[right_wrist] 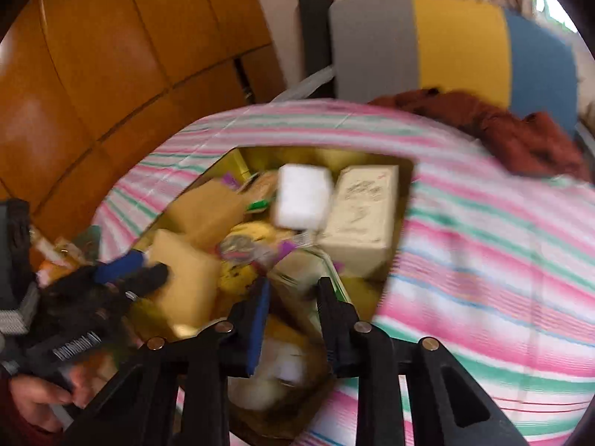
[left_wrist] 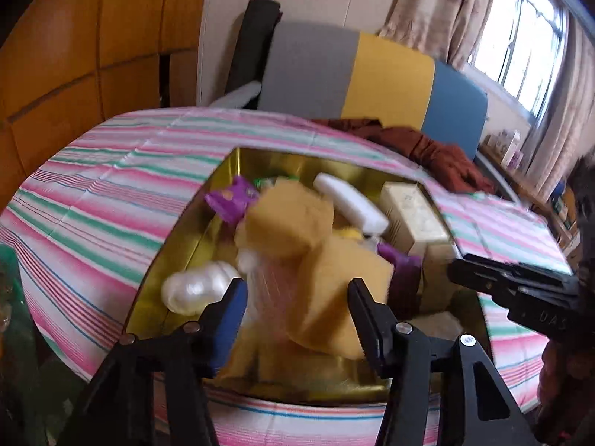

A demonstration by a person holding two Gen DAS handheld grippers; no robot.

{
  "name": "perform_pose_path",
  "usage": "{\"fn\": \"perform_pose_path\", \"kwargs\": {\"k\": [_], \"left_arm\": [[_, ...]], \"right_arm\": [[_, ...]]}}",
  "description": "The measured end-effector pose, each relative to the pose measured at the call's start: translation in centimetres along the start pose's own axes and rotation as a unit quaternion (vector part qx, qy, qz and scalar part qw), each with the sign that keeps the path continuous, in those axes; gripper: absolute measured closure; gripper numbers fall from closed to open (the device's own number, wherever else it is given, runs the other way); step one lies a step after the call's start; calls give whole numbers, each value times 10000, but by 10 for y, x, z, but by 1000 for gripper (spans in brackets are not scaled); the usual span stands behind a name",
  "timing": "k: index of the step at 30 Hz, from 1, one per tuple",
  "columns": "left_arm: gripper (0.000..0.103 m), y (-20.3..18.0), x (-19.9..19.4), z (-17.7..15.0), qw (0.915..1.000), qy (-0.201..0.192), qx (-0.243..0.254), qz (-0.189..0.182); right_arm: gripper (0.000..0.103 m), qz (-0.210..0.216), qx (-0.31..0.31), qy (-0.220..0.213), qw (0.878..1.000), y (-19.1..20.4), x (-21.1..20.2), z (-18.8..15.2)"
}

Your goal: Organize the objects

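The left gripper (left_wrist: 297, 290) hangs over the near end of the gold tin (left_wrist: 178, 245) with its jaws spread wide and nothing between them; a yellow sponge (left_wrist: 346, 297), blurred, lies in the tin just beyond the tips. The right gripper (right_wrist: 292, 290) is over the same tin from the other side, its jaws parted more narrowly and gripping nothing I can make out.

The tin sits on a striped cloth (left_wrist: 93, 193) of pink, green and white. It is crowded: a second sponge (left_wrist: 286, 219) behind the first, a white bottle (left_wrist: 349, 200) lying on its side, a cream box (left_wrist: 412, 215) against the right wall, purple wrappers (left_wrist: 230, 197) and a white ball (left_wrist: 197, 290) near the left wall.

Beyond the cloth stands a cushion (left_wrist: 390, 78) in grey, yellow and blue, with a brown garment (left_wrist: 427, 148) heaped before it.
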State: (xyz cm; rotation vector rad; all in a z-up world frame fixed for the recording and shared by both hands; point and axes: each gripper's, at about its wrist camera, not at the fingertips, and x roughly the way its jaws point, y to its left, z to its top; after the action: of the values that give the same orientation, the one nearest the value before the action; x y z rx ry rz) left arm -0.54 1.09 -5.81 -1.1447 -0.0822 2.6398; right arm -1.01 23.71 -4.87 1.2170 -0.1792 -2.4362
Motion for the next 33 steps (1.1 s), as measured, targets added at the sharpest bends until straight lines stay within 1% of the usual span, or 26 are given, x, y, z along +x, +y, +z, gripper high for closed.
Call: {"fn": "perform_pose_path", "kwargs": {"k": [1,2,3,4,5,6,7,8,9,10,11,12,13,14,17,21,22,23,26,28,33], "left_arm": [[47,-2,2,-2,9999,86,121,67],[50,-5,7,-6,9989,262,317,224],[52,-5,12,-10,9977,413,424,333],[52,-1,15,-13,9974,532,374,321],[52,5,13,-16,9982,564,148,142],[52,10,9,-17,9988,496,-52,-13],[48,13,3,-18,9990,385,-199,-83],[35,14,-3,-18,9992,297,-267,-36],[29,13,-9,-17,9995,163,-283,27],[20,12,-15,-16,9996,32,-290,48],[14,9,-23,-15,9994,-139,-297,48],[11,6,-30,-13,9992,-280,-285,33],[4,5,-37,-10,9986,-448,-263,41],[0,2,-44,-7,9978,-604,-240,88],[0,-3,-61,2,9954,-915,-105,247],[0,-3,-74,11,9934,-952,-71,629],[0,-3,-75,14,9927,-910,-85,788],[0,-4,-77,13,9925,-862,-108,860],[0,-1,-78,15,9921,-766,-245,960],[0,1,-80,17,9896,-764,-349,1164],[0,-2,-81,22,9881,-593,-366,1372]], "right_arm": [[77,101,65,85,9999,0,5,0],[77,200,89,152,9996,2,9,1],[76,218,71,126,9997,3,8,3],[75,224,56,58,9997,4,5,4],[70,262,22,-87,9996,6,-4,4],[65,238,-23,-175,9996,8,-10,5],[64,131,-89,-240,9996,10,-15,5],[64,-50,-202,-323,9993,14,-22,4],[63,-119,-273,-376,9989,18,-27,3],[63,-192,-333,-418,9984,22,-31,2],[63,-332,-402,-440,9977,25,-35,1],[63,-404,-444,-442,9972,27,-37,1],[63,-483,-480,-442,9967,29,-39,0],[62,-583,-512,-422,9961,31,-40,0],[61,-761,-541,-366,9950,37,-43,0],[57,-995,-468,-337,9934,41,-45,0],[57,-1100,-467,-315,9923,43,-46,0],[56,-1172,-463,-305,9916,44,-45,0],[55,-1324,-444,-286,9898,48,-45,-1],[55,-1388,-371,-266,9893,47,-45,0],[55,-1535,-125,-199,9879,45,-46,2]]}}
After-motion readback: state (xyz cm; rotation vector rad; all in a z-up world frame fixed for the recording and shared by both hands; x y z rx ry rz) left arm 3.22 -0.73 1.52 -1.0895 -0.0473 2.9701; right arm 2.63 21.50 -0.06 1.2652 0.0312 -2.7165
